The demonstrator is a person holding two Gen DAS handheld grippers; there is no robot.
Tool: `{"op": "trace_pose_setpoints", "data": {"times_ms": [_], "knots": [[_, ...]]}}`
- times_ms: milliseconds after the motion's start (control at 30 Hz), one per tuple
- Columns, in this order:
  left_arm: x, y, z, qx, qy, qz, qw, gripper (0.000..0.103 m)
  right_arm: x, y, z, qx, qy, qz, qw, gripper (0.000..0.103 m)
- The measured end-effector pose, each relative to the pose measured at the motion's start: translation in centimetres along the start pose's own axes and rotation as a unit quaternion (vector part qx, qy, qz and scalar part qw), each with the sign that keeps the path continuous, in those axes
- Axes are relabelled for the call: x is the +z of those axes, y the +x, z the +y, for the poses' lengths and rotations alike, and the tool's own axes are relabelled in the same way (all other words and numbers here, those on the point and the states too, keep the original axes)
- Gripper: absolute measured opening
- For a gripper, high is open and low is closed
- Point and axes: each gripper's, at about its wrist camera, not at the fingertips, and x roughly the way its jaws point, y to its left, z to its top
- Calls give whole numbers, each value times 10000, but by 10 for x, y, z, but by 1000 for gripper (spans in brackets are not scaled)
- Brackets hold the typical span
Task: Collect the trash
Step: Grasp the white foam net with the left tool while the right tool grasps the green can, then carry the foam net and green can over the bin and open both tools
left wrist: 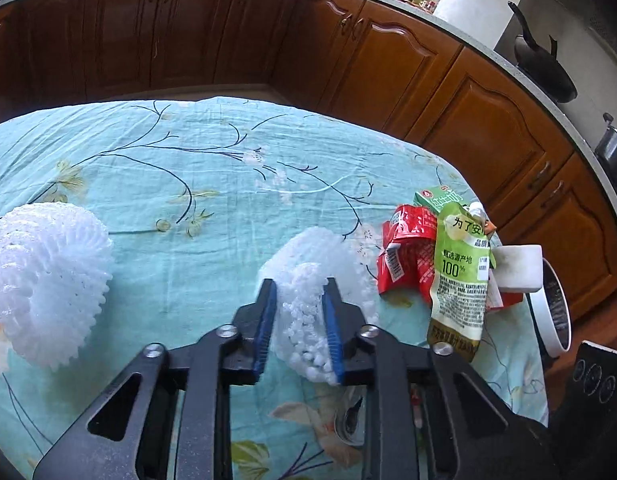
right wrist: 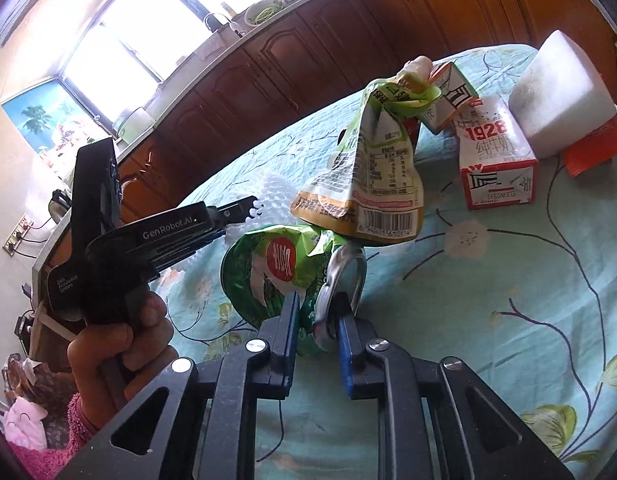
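My left gripper [left wrist: 299, 286] is shut on a white foam fruit net [left wrist: 308, 256], its blue pads squeezing the net's near edge on the teal flowered tablecloth [left wrist: 188, 160]. A second foam net [left wrist: 44, 276] lies at the left. In the right wrist view my right gripper [right wrist: 316, 300] is shut on a crushed green can [right wrist: 268, 276], with the can's silver top between the pads. A green and yellow pouch [right wrist: 368, 176] leans just behind the can. The left gripper [right wrist: 248, 204], held by a hand [right wrist: 124, 344], reaches in from the left.
A red wrapper [left wrist: 408, 256], the green pouch [left wrist: 460, 280], a green carton [left wrist: 440, 198] and a white foam block [left wrist: 518, 268] crowd the table's right edge. A white-rimmed round container [left wrist: 552, 312] stands beyond that edge. A milk carton [right wrist: 492, 152] lies near the foam block [right wrist: 560, 96]. Wooden cabinets surround the table.
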Motion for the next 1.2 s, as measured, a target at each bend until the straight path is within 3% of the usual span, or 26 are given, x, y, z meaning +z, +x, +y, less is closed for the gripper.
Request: {"op": "trace_pose_setpoints", "data": {"times_ms": [400, 567, 1200], "knots": [[-32, -51, -32, -237, 311, -372, 9985, 14, -15, -80, -35, -343, 50, -605, 9976, 17], [-43, -71, -62, -579, 533, -419, 9960, 14, -26, -113, -57, -632, 195, -873, 9940, 17], [-75, -48, -184, -1326, 1508, 44, 9796, 14, -37, -208, -138, -1331, 910, -1648, 9731, 17]]}}
